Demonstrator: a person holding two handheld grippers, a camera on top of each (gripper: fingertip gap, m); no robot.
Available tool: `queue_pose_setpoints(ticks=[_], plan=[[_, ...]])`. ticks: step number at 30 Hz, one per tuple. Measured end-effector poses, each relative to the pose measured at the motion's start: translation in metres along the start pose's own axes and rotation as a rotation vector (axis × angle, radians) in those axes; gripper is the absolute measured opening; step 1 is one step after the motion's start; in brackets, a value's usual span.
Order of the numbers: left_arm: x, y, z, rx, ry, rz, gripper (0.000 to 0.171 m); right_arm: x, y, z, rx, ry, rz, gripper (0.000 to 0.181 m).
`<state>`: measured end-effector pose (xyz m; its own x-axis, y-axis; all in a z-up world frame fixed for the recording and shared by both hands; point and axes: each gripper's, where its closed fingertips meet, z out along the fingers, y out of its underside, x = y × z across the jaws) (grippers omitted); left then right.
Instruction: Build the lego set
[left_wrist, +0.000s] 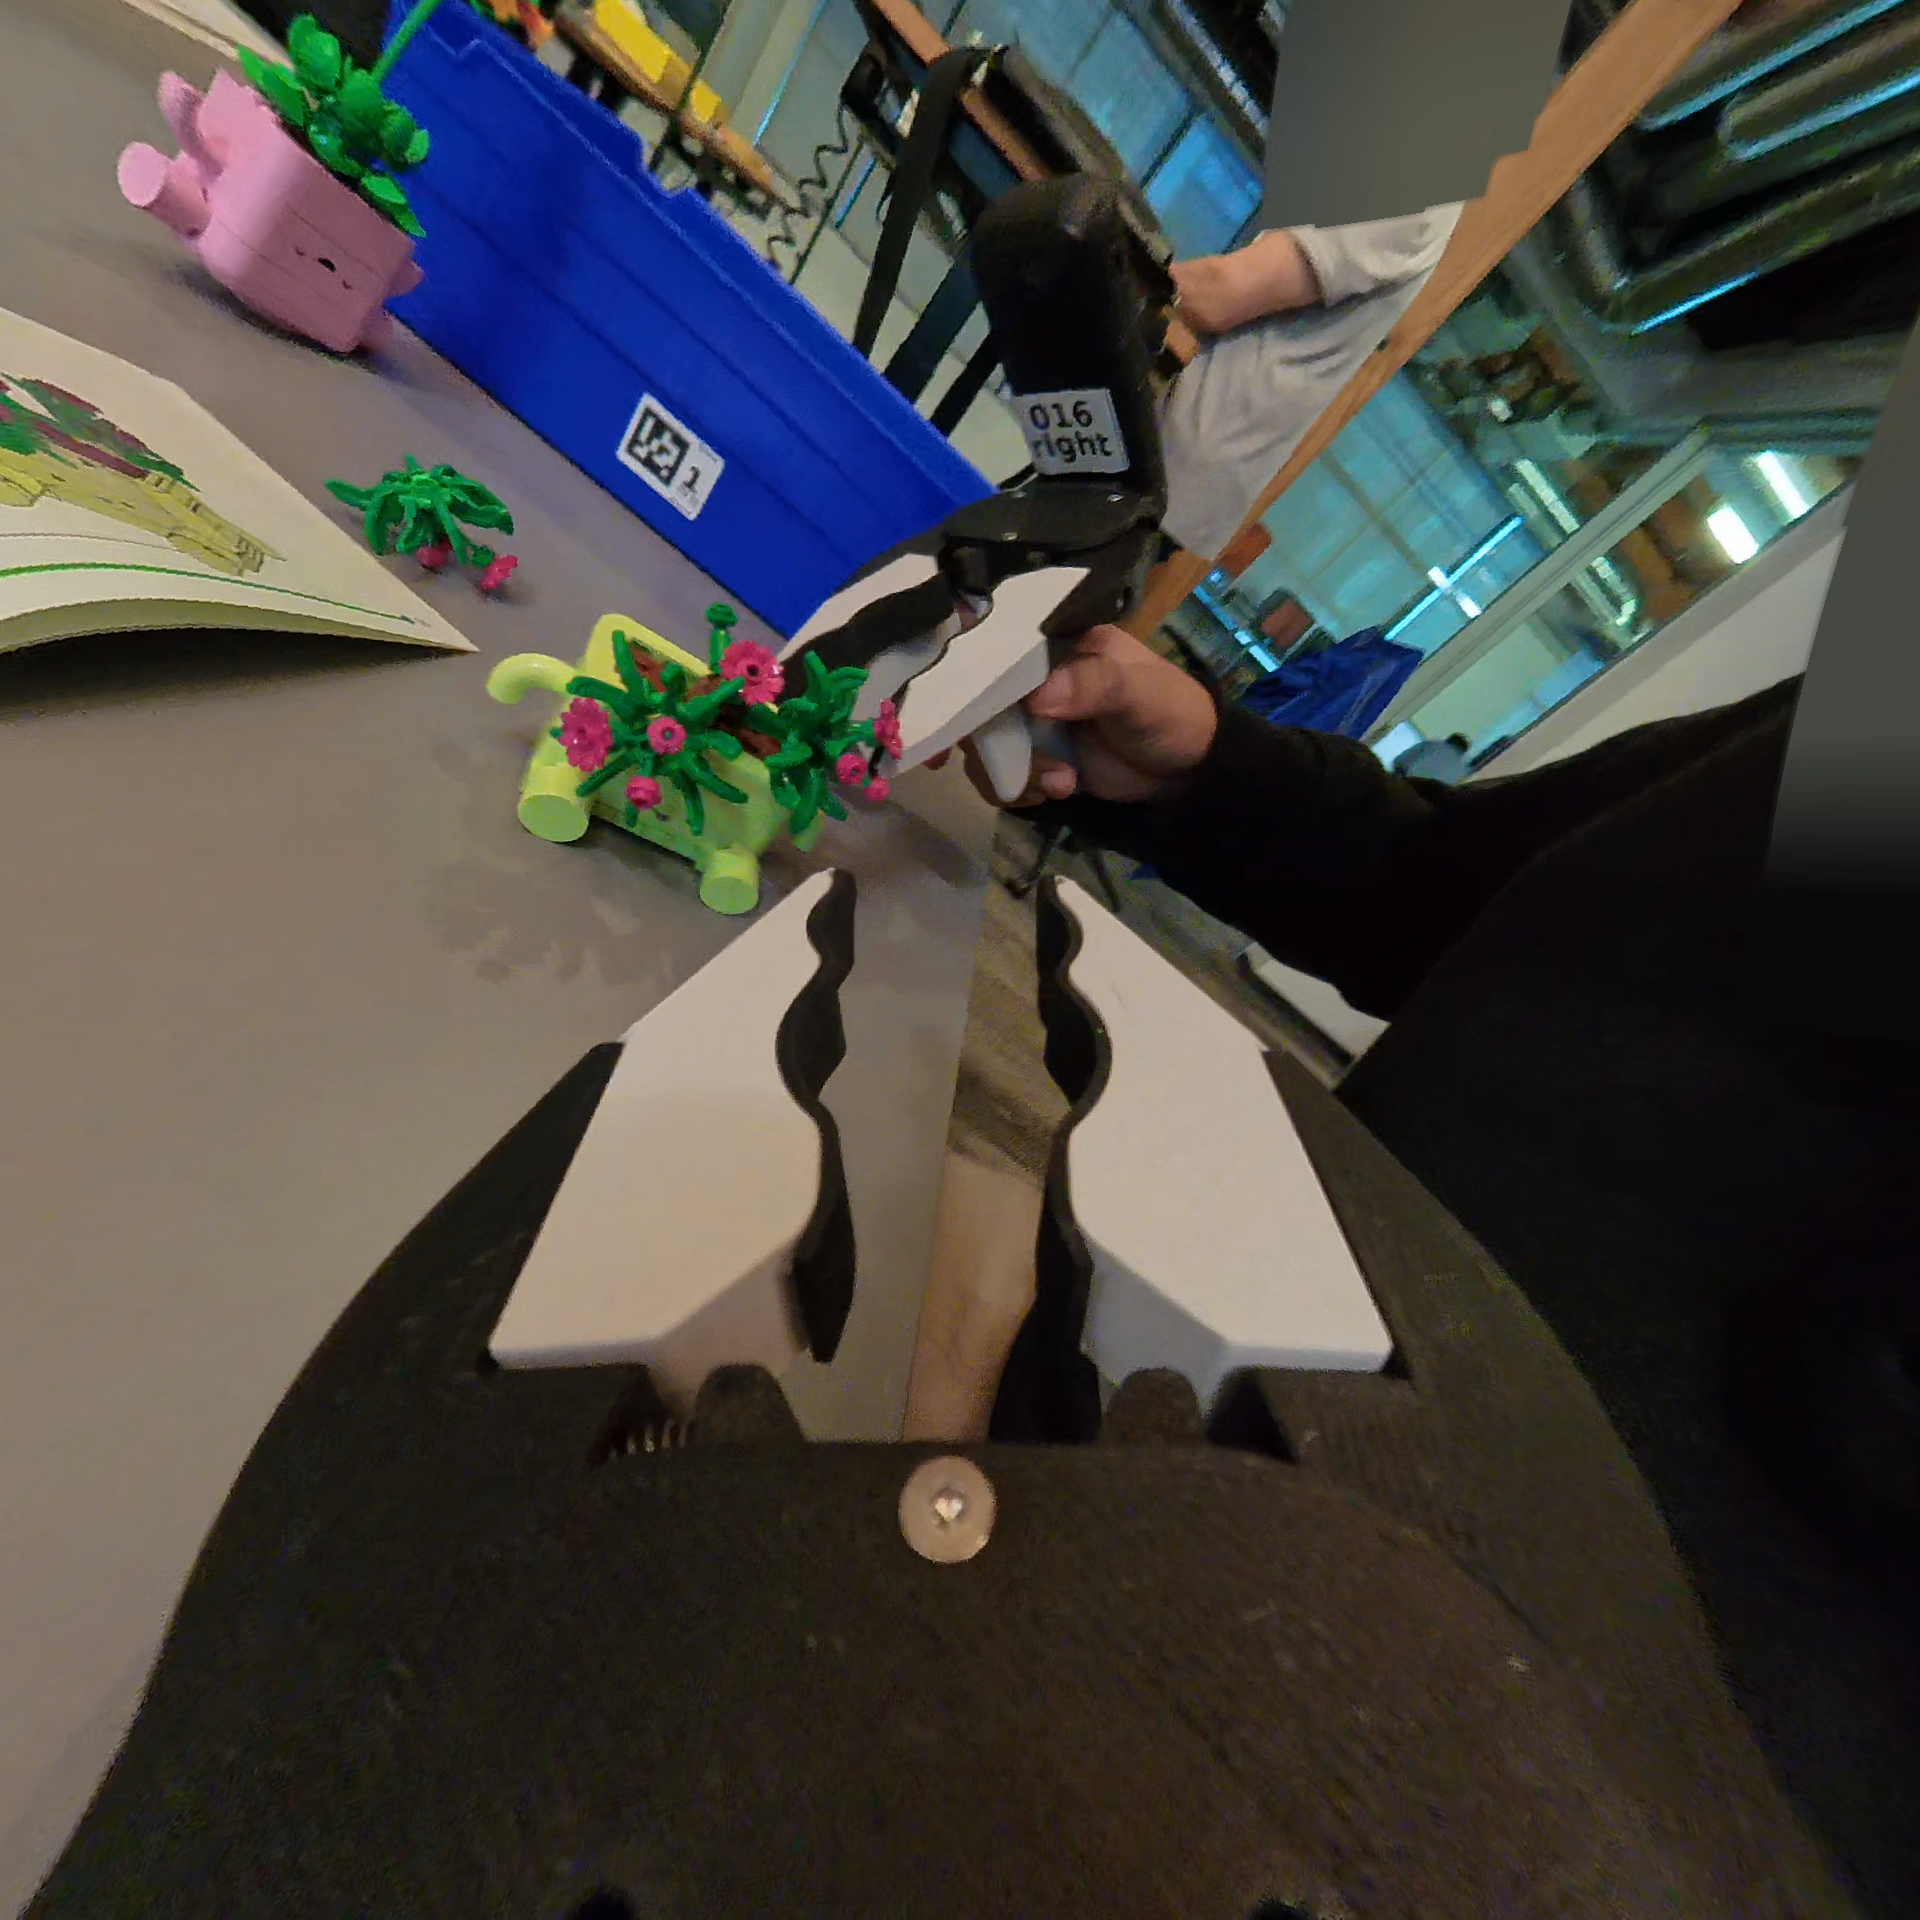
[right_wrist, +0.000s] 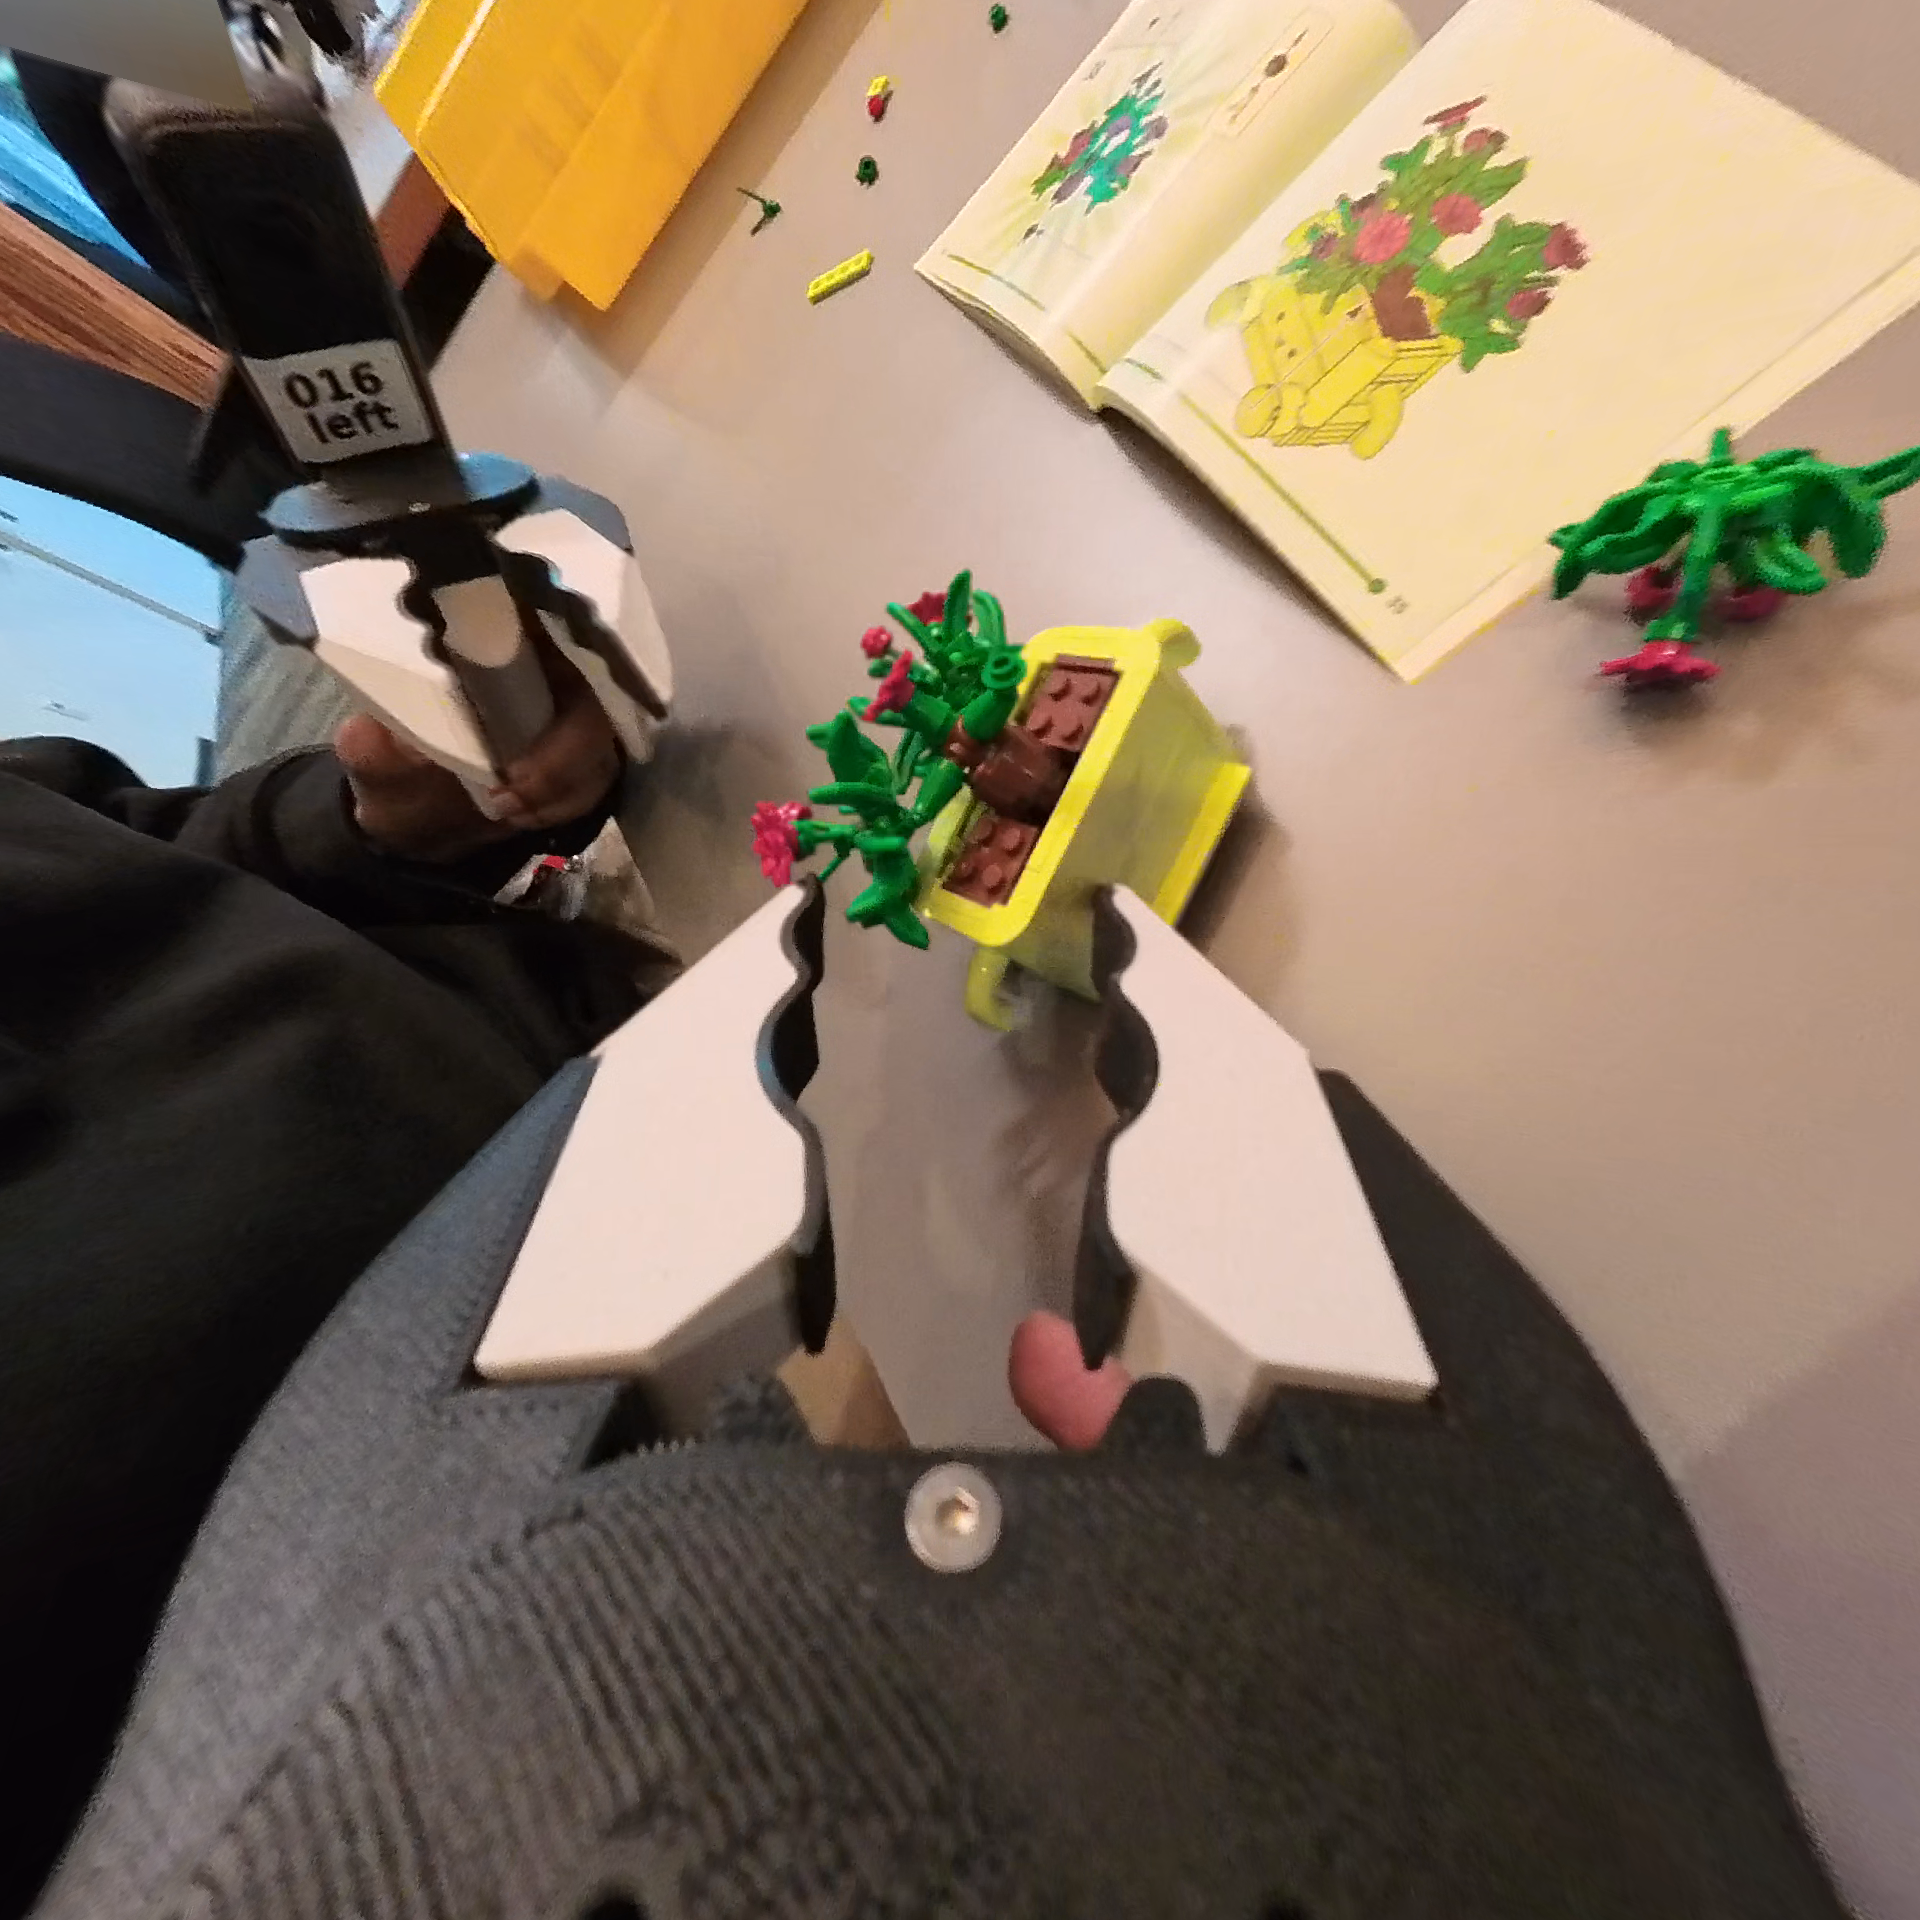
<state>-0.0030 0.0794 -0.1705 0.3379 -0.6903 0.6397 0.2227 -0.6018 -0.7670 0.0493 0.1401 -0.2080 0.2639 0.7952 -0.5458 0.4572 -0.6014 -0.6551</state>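
Note:
A lime-green lego planter (right_wrist: 1132, 790) with brown studs, green leaves and pink flowers lies tilted on the grey table (right_wrist: 1507, 1039); it also shows in the left wrist view (left_wrist: 665, 769). My right gripper (right_wrist: 956, 904) is open, with its tips at the planter's near end and its right fingertip (right_wrist: 1122, 914) against the lime wall. It grips nothing. In the left wrist view the right gripper (left_wrist: 914, 686) shows over the flowers. My left gripper (left_wrist: 945, 894) is open and empty, held back from the planter near the table edge; it also shows in the right wrist view (right_wrist: 488, 644).
A loose green sprig with pink flowers (right_wrist: 1745, 540) lies beside an open instruction booklet (right_wrist: 1351, 291). A pink planter with green leaves (left_wrist: 281, 218) stands by a blue bin (left_wrist: 644, 312). A yellow bin (right_wrist: 582, 125) and small loose pieces (right_wrist: 840, 275) lie farther off.

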Motion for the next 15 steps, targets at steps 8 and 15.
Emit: queue_pose_setpoints(ticks=[8, 15], plan=[[-0.008, -0.016, 0.010, -0.043, -0.128, 0.056, 0.042, -0.022, 0.008, 0.015, 0.051, -0.089, -0.038, 0.052], [-0.028, -0.015, 0.022, -0.159, -0.259, 0.088, 0.054, -0.032, 0.015, 0.028, 0.082, -0.148, -0.083, 0.055]])
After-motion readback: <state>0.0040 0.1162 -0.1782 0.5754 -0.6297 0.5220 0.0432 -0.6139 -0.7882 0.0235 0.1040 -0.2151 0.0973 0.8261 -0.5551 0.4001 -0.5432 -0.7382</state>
